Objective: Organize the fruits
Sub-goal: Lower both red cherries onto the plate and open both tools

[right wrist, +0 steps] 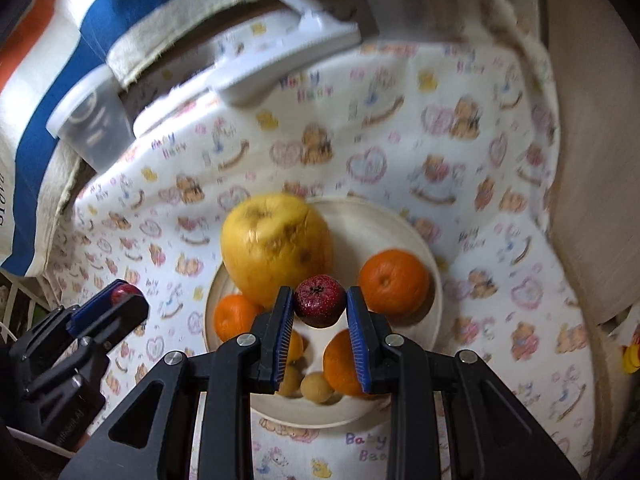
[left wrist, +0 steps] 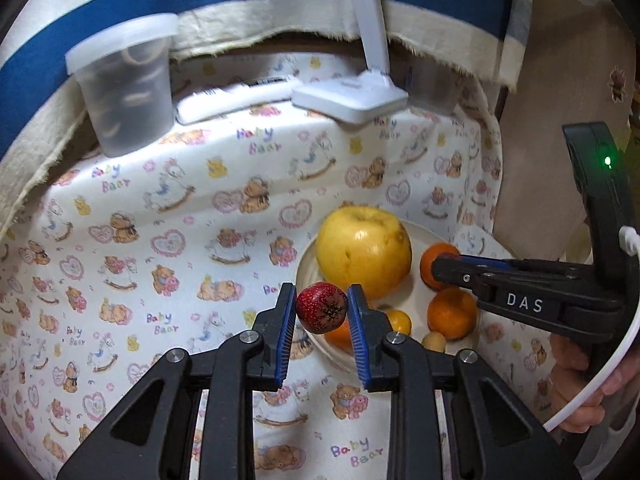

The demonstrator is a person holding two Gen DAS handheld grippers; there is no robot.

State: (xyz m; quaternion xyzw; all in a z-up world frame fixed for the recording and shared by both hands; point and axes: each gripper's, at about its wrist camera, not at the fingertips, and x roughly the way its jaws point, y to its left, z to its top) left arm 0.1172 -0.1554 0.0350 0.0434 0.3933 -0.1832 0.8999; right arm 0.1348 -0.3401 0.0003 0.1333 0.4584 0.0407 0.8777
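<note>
Two handheld grippers each carry a small red fruit above a cream plate (right wrist: 424, 320) of fruit on a bear-print cloth (left wrist: 180, 220). The left gripper (left wrist: 322, 308), jaws closed to fruit width, pinches a red berry (left wrist: 321, 307) over the plate's 9 o'clock rim; the right gripper (right wrist: 320, 306) clamps a darker red berry (right wrist: 319, 306) above the plate's middle. A yellow apple (right wrist: 276, 248) sits at 11 o'clock, oranges (right wrist: 394, 282) around it. Placement appears under way; next, each needs lowering into a free gap before release.
</note>
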